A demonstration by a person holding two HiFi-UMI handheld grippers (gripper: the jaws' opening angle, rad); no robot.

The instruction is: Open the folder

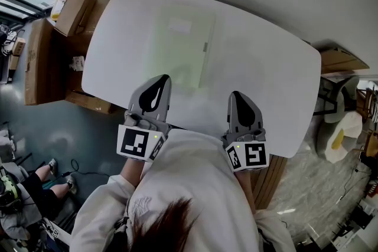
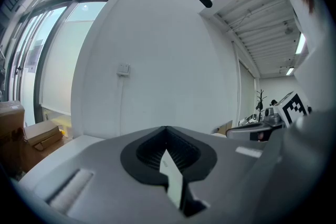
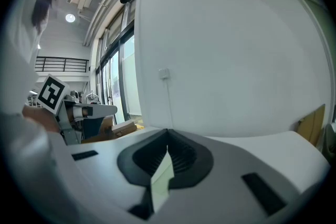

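A pale green translucent folder (image 1: pixel 177 47) lies flat and closed in the middle of the white table (image 1: pixel 266 79). It carries a white label (image 1: pixel 179 25) near its far end and a small tab (image 1: pixel 205 46) on its right edge. My left gripper (image 1: pixel 160 77) hovers at the folder's near left corner, jaws together and holding nothing. The right gripper (image 1: pixel 235 94) sits over bare table to the right of the folder, also shut and empty. Both gripper views face the white wall; in them the left gripper (image 2: pixel 167 128) and right gripper (image 3: pixel 168 131) show their tips meeting, and the folder is out of sight.
Cardboard boxes (image 1: pixel 74 9) stand on the floor past the table's left edge. A wooden piece (image 1: pixel 339 61) and a white object (image 1: pixel 345 127) are off the right end. Another person's legs (image 1: pixel 41 183) show at lower left.
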